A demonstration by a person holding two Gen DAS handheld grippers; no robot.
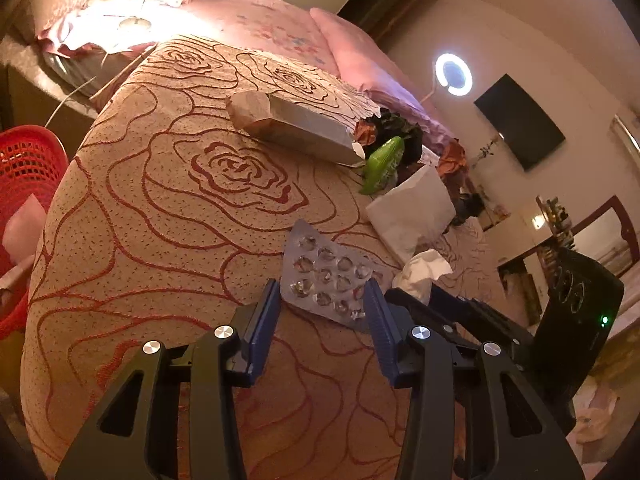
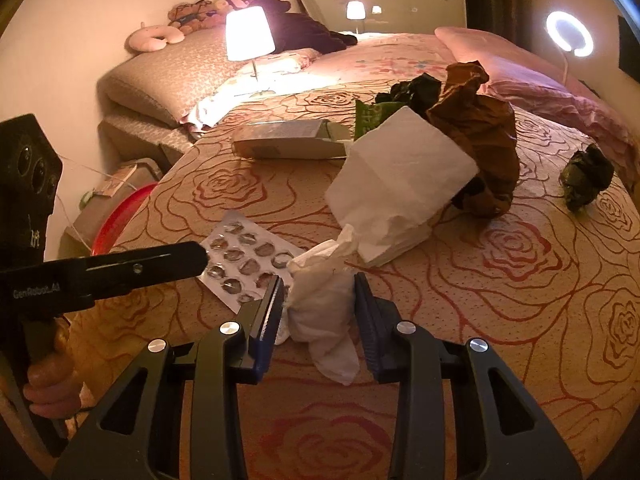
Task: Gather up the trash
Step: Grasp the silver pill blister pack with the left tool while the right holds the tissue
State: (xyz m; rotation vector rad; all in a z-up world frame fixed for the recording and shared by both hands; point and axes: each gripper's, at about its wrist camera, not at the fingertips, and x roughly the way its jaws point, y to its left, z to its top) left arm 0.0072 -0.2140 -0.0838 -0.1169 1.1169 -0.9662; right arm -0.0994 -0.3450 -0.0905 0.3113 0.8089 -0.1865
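Observation:
Trash lies on a rose-patterned bedspread (image 1: pixel 168 208). An empty silver blister pack (image 1: pixel 326 276) lies flat, its near end between the open jaws of my left gripper (image 1: pixel 323 300). A crumpled white tissue (image 2: pixel 324 304) lies between the open jaws of my right gripper (image 2: pixel 316 300); it also shows in the left wrist view (image 1: pixel 420 272). The blister pack (image 2: pixel 244 260) lies just left of the tissue, with the left gripper's finger (image 2: pixel 160 264) over its edge. Behind are a folded white napkin (image 2: pixel 396 184), a grey carton (image 2: pixel 288 140), a green wrapper (image 1: pixel 384 160), a crumpled brown bag (image 2: pixel 480 148) and a dark wad (image 2: pixel 588 178).
A red basket (image 1: pixel 28 184) stands beside the bed at the left, with paper in it. A lit lamp (image 2: pixel 249 34) stands at the head of the bed. Pink bedding (image 2: pixel 540 80) lies behind the trash. A ring light (image 1: pixel 453 74) and a wall screen (image 1: pixel 520 120) are at the right.

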